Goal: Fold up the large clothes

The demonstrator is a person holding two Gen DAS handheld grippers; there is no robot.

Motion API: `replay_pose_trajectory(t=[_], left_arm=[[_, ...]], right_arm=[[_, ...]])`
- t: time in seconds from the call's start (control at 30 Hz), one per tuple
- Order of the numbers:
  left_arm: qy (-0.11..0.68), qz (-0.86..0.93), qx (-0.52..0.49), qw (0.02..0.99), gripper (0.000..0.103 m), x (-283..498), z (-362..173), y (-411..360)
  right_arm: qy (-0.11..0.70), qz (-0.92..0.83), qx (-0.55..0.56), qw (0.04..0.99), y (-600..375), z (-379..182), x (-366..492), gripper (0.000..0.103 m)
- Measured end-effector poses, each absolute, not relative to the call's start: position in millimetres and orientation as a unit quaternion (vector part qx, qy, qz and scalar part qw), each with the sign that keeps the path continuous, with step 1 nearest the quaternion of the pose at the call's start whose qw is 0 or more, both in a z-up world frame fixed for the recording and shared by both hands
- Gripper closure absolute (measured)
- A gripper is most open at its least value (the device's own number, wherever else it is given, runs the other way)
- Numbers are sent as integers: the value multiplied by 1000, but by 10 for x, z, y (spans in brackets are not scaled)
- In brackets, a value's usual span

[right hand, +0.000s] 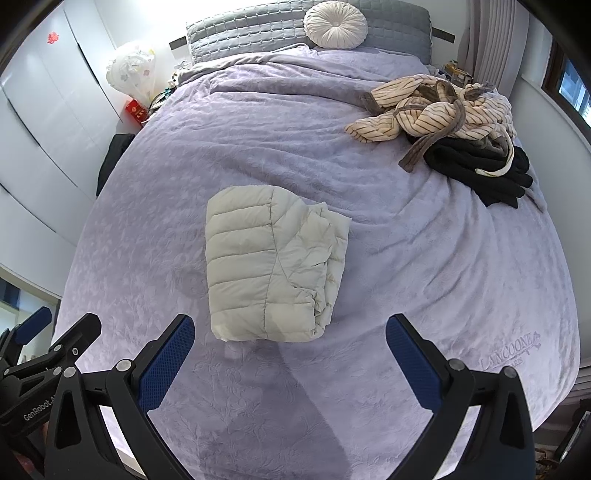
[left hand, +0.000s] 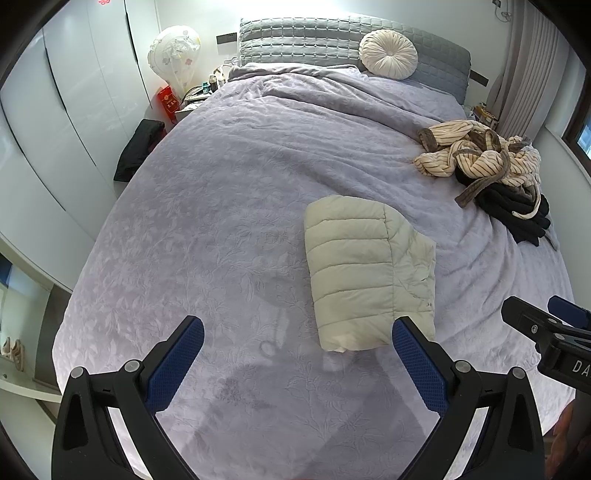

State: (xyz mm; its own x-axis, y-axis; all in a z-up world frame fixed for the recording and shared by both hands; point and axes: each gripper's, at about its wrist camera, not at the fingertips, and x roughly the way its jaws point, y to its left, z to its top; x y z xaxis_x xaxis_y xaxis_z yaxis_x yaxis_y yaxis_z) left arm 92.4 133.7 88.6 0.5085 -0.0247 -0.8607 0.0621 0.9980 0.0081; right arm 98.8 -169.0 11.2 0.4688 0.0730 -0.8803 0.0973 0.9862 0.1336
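A cream quilted puffer jacket [left hand: 364,269] lies folded into a compact rectangle on the lilac bedspread [left hand: 221,206]; it also shows in the right wrist view [right hand: 273,266]. My left gripper [left hand: 297,332] is open and empty, held above the bed just short of the jacket's near edge. My right gripper [right hand: 290,330] is open and empty, also held near the jacket's near edge. The right gripper also shows at the right edge of the left wrist view [left hand: 535,314], and the left gripper shows at the lower left of the right wrist view [right hand: 55,328].
A heap of unfolded clothes, a striped cream robe [right hand: 436,110] over dark garments [right hand: 480,170], lies at the bed's far right. A round white cushion [right hand: 335,25] leans on the grey headboard. White wardrobes [left hand: 74,110] and a nightstand [left hand: 188,103] stand to the left.
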Motion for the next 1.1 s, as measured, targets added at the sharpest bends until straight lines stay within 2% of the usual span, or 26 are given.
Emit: replay_pose_trajectory(t=[1.1], left_arm=[[497, -26, 22, 867, 1, 954, 860, 1333]], right_arm=[[518, -7, 84, 851, -1703, 133, 1023, 0]])
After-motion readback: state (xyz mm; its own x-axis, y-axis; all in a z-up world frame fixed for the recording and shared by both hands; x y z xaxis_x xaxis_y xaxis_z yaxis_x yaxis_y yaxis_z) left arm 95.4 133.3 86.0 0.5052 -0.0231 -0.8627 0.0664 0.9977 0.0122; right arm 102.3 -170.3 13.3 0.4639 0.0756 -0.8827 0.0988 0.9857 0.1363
